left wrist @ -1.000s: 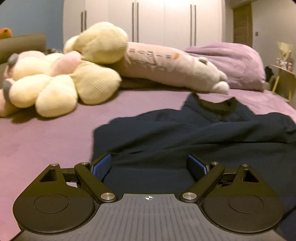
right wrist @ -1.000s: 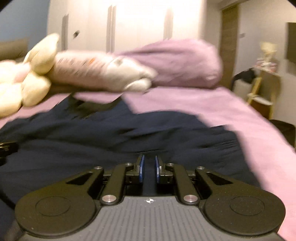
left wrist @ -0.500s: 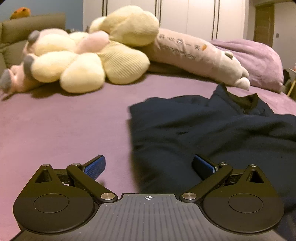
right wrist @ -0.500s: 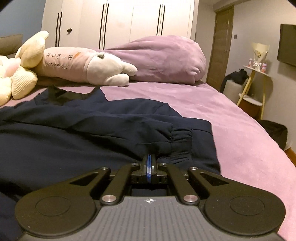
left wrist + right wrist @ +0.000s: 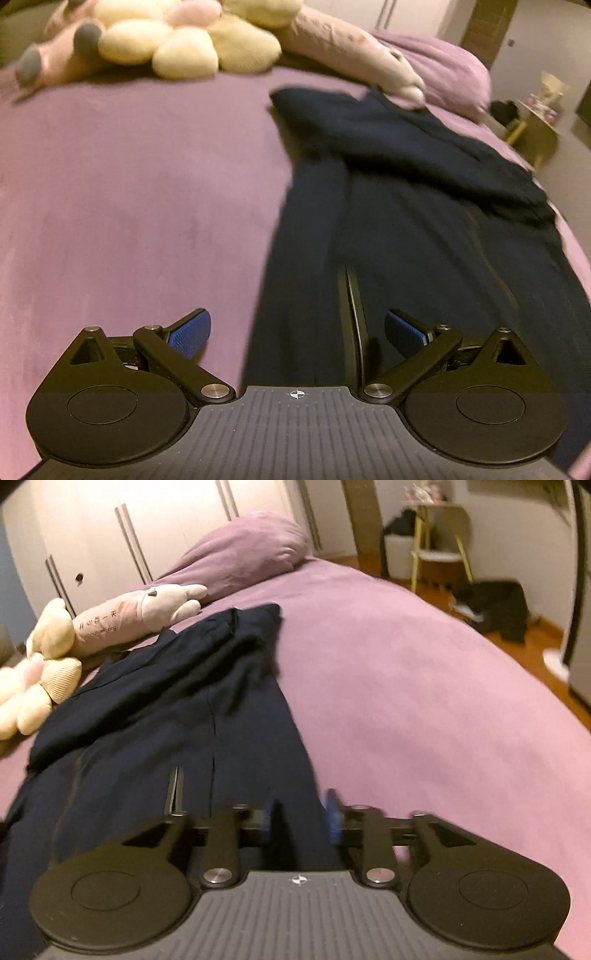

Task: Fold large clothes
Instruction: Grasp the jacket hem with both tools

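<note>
Both grippers, left gripper (image 5: pixel 297 338) and right gripper (image 5: pixel 300 818), gape over the navy garment's (image 5: pixel 424 236) near edges, right's jaws just opening.

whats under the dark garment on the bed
The dark garment lies flat on the purple bedcover, which shows all around it. Anything beneath the cloth itself is covered.

The dark garment's (image 5: pixel 424 236) near end runs out under both cameras' lower edges, and the plush toys (image 5: pixel 177 40) are cropped and blurred.
</note>
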